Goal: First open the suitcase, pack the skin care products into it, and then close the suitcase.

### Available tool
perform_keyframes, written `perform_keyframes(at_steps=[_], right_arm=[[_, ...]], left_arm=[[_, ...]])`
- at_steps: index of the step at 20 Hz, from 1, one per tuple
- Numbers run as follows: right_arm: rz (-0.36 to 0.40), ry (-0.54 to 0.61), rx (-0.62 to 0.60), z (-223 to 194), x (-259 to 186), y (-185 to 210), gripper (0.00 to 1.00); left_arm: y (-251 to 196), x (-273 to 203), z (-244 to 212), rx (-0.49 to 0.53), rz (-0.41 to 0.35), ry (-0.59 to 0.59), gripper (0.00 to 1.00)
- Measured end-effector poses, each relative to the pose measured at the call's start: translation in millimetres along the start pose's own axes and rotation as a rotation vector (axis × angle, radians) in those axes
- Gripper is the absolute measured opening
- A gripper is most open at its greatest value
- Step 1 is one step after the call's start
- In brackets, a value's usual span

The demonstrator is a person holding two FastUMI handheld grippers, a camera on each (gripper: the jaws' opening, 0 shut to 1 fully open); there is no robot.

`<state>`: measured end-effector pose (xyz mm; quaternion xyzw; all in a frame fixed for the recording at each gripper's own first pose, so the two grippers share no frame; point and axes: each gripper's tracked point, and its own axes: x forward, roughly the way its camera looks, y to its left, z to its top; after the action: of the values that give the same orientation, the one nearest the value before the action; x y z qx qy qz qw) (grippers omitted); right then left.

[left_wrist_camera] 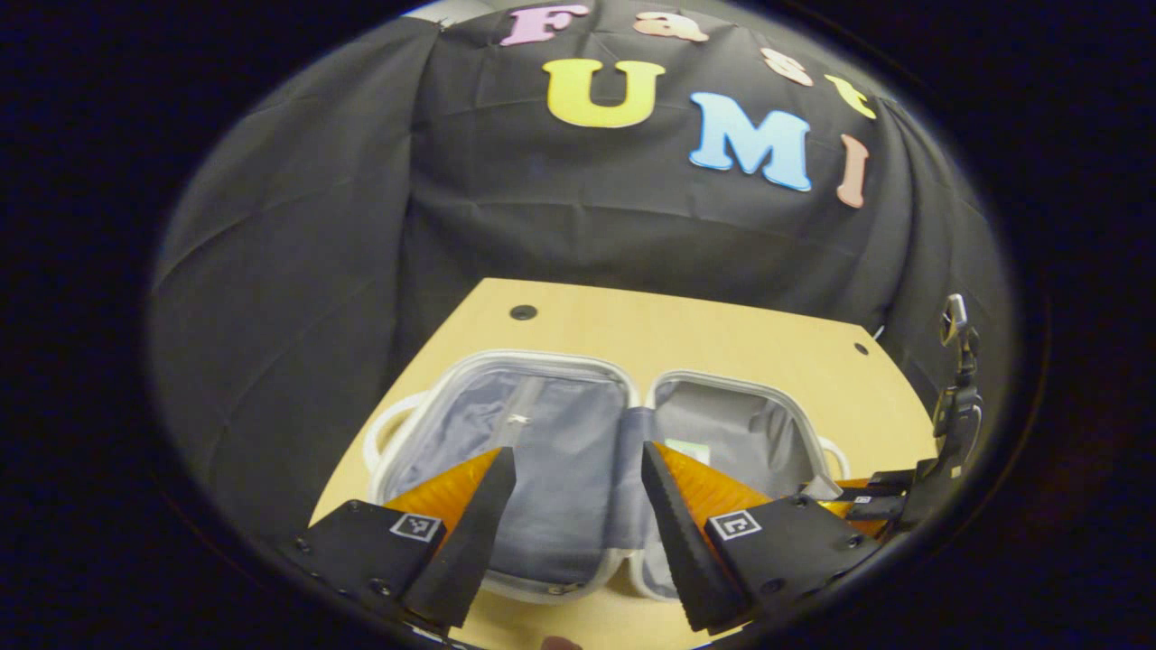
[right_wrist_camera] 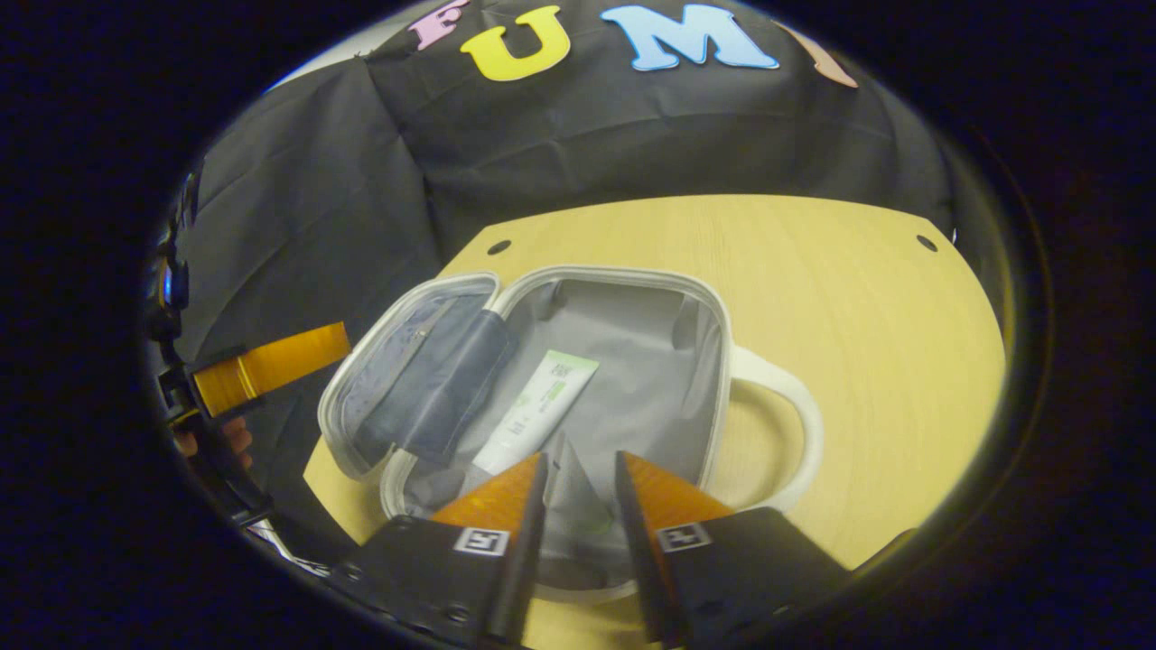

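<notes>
The white hard-shell suitcase (right_wrist_camera: 722, 361) lies open flat on the wooden counter (right_wrist_camera: 858, 298), its grey-lined halves side by side, and a white-and-green skin care tube (right_wrist_camera: 533, 415) rests inside the half with the handle. The right gripper (right_wrist_camera: 578, 469) hangs over that half's near edge with its fingers a little apart, a peak of grey lining between them, though I cannot tell whether they touch it. The left gripper (left_wrist_camera: 578, 469) hovers above the suitcase's hinge, fingers spread wide and holding nothing.

Left hand-held gripper (left_wrist_camera: 578, 469) jaws wide apart; right hand-held gripper (right_wrist_camera: 580, 474) narrower.
</notes>
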<state>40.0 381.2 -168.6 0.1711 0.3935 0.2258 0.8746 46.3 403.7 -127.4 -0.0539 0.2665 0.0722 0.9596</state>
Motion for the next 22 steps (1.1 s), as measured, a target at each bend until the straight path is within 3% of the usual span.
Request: perform_keyframes(at_steps=[2, 4, 11, 17, 22], right_arm=[[-0.031, -0.076, -0.032, 12.6, -12.3, -0.6, 1.0], [-0.052, -0.145, -0.056, 24.0, -28.2, 3.6, 0.95], [-0.156, -0.331, -0.098, 63.3, -89.9, -2.7, 0.95], [-0.291, -0.333, -0.084, 54.6, -114.2, -36.3, 0.95], [-0.407, -0.358, -0.062, 58.0, -132.1, -61.3, 0.95]], left_arm=[[33.0, -6.3, 3.6, -0.043, 0.046, -0.018, 0.94], [69.7, -9.0, 3.7, -0.079, 0.087, -0.029, 0.92], [164.6, -3.5, 22.3, -0.148, 0.151, -0.07, 0.92], [232.4, 49.3, 21.4, -0.264, 0.123, -0.001, 0.92], [247.2, 105.7, -12.7, -0.365, 0.034, 0.143, 0.92]])
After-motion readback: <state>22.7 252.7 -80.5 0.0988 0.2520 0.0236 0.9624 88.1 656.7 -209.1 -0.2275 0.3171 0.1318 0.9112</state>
